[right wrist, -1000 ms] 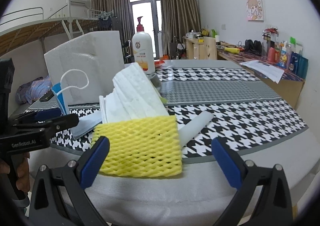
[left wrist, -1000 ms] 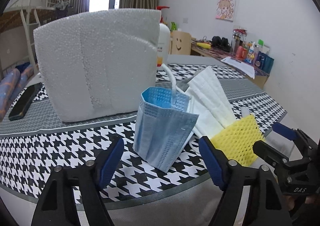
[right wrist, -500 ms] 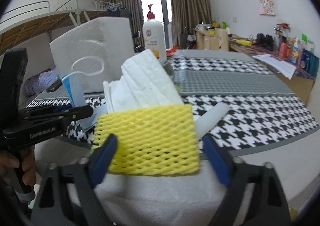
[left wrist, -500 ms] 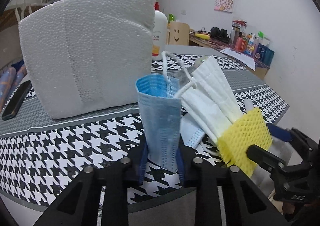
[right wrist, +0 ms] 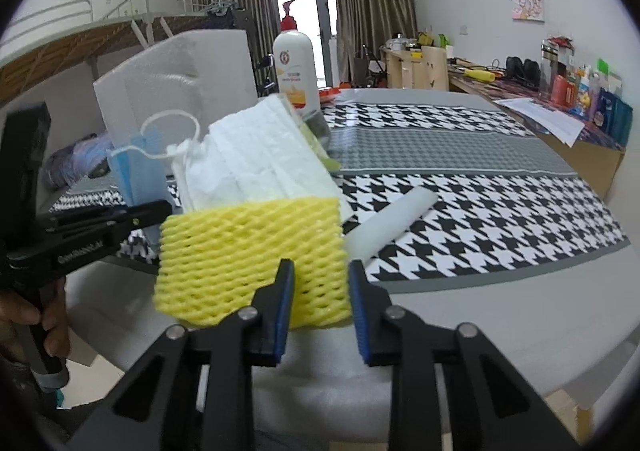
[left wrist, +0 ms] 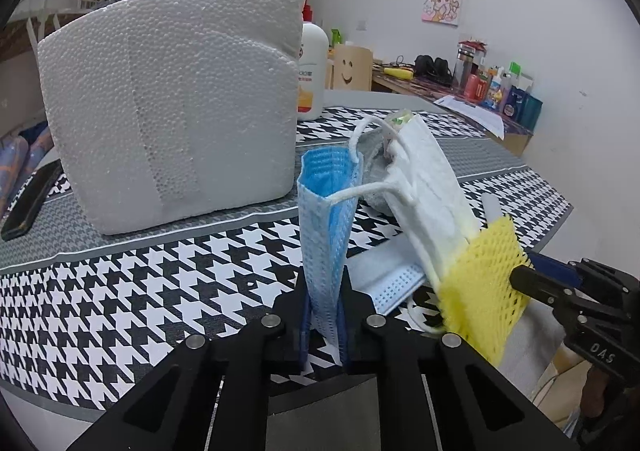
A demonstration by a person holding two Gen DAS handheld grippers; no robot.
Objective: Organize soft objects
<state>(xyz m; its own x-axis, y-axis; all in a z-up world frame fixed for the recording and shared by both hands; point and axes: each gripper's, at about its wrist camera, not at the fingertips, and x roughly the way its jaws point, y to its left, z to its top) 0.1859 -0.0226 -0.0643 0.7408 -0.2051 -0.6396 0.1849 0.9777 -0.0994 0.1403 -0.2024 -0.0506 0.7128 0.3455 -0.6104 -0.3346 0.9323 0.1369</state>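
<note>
Centrally, low in the left wrist view, the left gripper [left wrist: 323, 325] has just closed and pinches the upright blue mask [left wrist: 325, 227]. Further right, the right gripper [right wrist: 320, 303], jaws narrowing, clasps the yellow foam net [right wrist: 252, 255] around the white masks [right wrist: 256, 159].

Blue mask [left wrist: 326, 235], yellow net [right wrist: 252, 259], houndstooth cloth [left wrist: 160, 283].

The styrofoam block [left wrist: 172, 107] hides most of the pump bottle [left wrist: 311, 67] behind it. Left of the block, the picture's edge cuts off a dark phone [left wrist: 28, 203]. Bottle label print is unreadable.
</note>
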